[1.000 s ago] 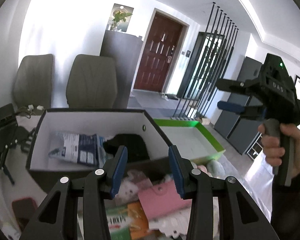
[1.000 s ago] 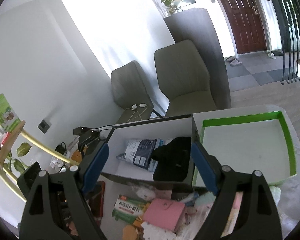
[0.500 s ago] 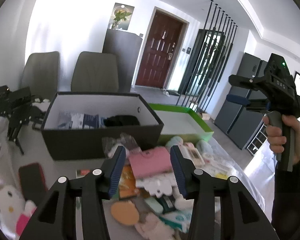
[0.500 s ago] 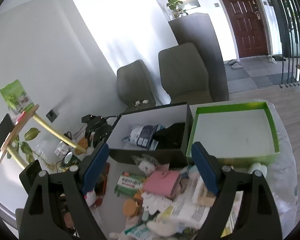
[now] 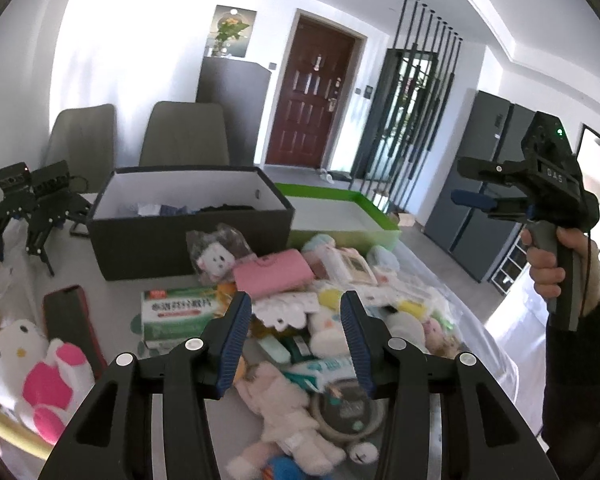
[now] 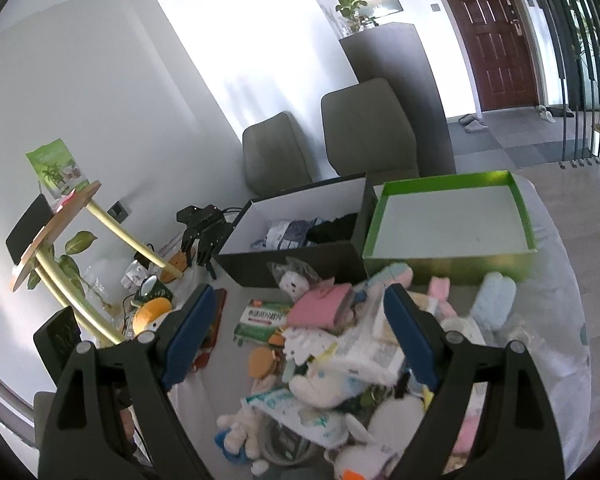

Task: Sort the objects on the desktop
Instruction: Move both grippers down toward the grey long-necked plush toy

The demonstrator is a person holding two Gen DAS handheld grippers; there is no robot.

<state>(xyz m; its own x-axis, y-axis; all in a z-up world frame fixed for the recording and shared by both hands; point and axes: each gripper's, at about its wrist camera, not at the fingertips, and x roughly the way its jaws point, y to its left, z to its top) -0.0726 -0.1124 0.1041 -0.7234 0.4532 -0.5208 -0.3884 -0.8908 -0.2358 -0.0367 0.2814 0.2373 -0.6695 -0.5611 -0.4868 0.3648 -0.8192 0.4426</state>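
The left gripper and right gripper are held with jaws apart and empty above the heap of mixed desktop objects.

A: Straight ahead the table is heaped: pink wallet, medicine box, plush toys all touching. No bare lane through the middle.

B: Left of the heap there's a strip of open tabletop, but the red phone and a white cat plush border it.

A: Behind the pile, the dark box walls off the back; bags already lie inside.

B: The green tray beside it stands open from above, its floor bare.

A: The black stands crowd the far left corner.
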